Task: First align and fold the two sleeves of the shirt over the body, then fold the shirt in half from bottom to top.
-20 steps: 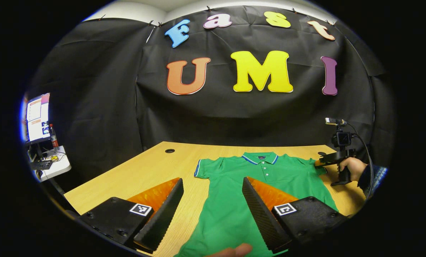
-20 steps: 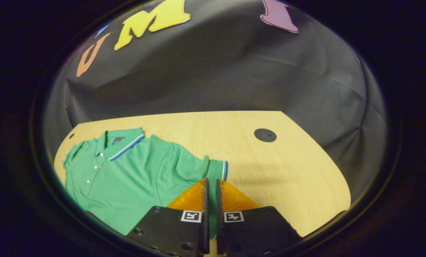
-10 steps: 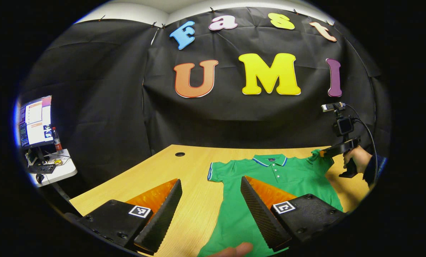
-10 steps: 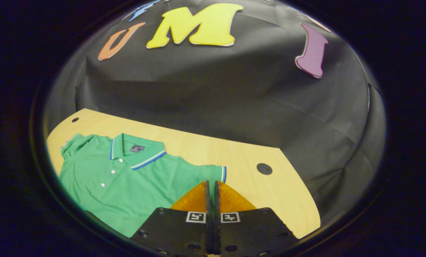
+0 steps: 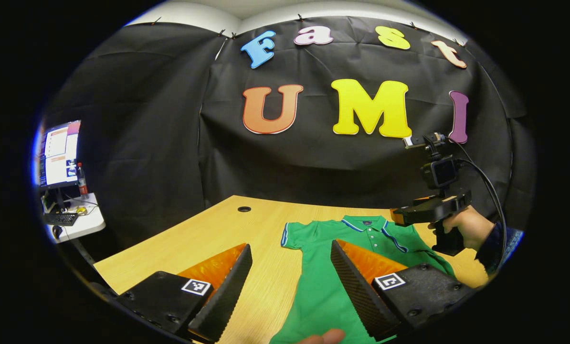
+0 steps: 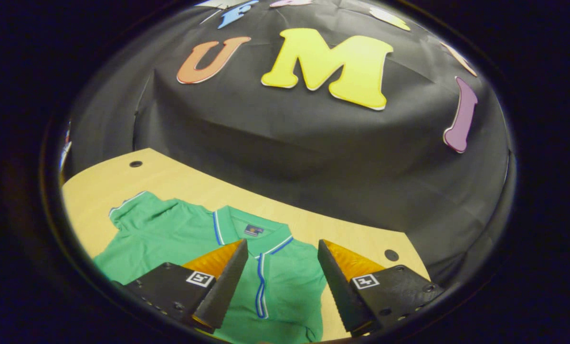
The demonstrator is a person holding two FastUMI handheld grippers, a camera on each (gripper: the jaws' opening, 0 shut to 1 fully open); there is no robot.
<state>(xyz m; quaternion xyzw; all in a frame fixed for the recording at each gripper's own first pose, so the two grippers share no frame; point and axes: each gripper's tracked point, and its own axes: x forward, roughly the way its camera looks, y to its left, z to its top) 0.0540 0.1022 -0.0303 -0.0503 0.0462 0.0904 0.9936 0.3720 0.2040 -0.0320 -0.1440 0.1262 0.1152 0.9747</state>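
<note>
The shirt [image 5: 335,282] lies flat on the bench [image 5: 189,239], collar toward the far edge, hem toward me — its long axis runs near to far. In the right gripper view the sleeve [image 6: 261,282] on my right side is already folded in over the body, its striped cuff lying just below the collar. My right tongs [image 6: 278,272] hover above it, spread wide and holding nothing. The other sleeve [image 5: 294,234] is not yet folded; it sticks out toward the bench's left edge. My left tongs [image 5: 290,282] are also wide and empty, low over the near edge, with the shirt's left side between the fingers. That sleeve lies ahead of them and slightly left — I judge the left tongs nearer, so they should take it.
</note>
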